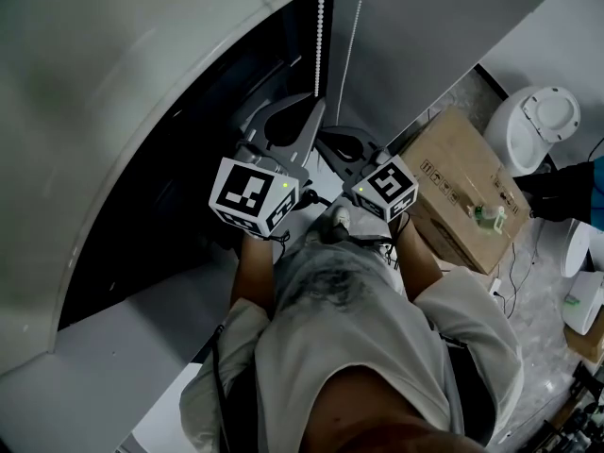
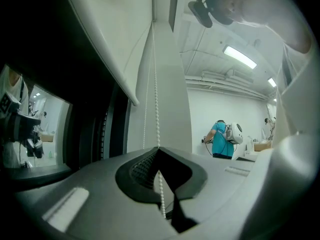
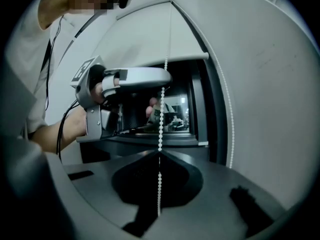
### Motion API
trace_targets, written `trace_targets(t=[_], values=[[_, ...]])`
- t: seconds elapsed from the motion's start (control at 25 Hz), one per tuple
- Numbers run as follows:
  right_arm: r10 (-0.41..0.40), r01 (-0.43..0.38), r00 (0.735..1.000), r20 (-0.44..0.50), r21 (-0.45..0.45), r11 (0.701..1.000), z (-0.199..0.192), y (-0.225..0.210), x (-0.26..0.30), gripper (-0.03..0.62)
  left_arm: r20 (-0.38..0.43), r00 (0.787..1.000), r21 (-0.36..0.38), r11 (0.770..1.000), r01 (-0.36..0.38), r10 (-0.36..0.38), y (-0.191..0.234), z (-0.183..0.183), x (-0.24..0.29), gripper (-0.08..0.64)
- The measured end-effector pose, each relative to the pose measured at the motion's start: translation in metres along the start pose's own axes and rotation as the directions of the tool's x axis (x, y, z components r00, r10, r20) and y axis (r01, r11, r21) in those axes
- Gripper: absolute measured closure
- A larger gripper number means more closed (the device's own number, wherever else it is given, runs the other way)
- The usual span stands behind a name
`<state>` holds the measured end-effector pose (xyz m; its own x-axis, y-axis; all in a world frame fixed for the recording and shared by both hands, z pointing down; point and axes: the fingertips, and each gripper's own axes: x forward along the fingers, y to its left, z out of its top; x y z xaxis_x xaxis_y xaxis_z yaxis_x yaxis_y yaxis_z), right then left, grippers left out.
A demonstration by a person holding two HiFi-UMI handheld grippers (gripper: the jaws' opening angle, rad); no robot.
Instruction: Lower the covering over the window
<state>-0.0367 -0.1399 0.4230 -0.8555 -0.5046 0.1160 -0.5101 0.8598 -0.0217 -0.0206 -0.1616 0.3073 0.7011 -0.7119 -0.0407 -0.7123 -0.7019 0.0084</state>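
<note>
My left tongs point(image 2: 159, 148) are clamped shut on the bead chain point(image 2: 156, 109), and my right tongs point(image 3: 160, 151) are pinched on the chain too. The white blind point(image 3: 150, 29) hangs above both, its lower edge just over the left tongs.

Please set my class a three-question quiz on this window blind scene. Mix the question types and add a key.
1. True or false: the left gripper is shut on the bead chain.
2. Which of these shows at the right of the head view? A. cardboard box B. ladder C. bicycle
3. Does the blind cover the whole window?

Key: 1 true; 2 A; 3 no, dark glass shows below the blind's bottom edge.
</note>
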Motion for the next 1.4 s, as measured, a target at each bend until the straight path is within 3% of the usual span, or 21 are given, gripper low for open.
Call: trace_targets(t=[0.52,0.8,1.08,1.4], values=[[0.012,-0.008,0.998,-0.069,0.054,0.999,-0.032,0.006,-0.002,0.574,-0.048,0.999,-0.044,0.999,0.003,-0.005,-0.001,-0.027,-0.005,0.552],[0.037,-0.036,0.999,-0.022,0.052,0.998,-0.025,0.012,-0.009,0.572,-0.042,0.999,-0.054,0.999,0.002,-0.005,0.001,-0.031,-0.009,0.552],[0.007,-0.014,0.990,0.142,0.049,0.999,0.048,0.000,-0.032,0.551,-0.038,0.999,-0.055,0.999,-0.003,0.001,0.003,-0.031,-0.011,0.552],[0.007,0.010,0.957,0.290,-0.056,0.998,0.142,-0.009,-0.035,0.528,-0.038,0.999,-0.035,0.999,-0.003,0.001,-0.003,-0.031,-0.011,0.552]])
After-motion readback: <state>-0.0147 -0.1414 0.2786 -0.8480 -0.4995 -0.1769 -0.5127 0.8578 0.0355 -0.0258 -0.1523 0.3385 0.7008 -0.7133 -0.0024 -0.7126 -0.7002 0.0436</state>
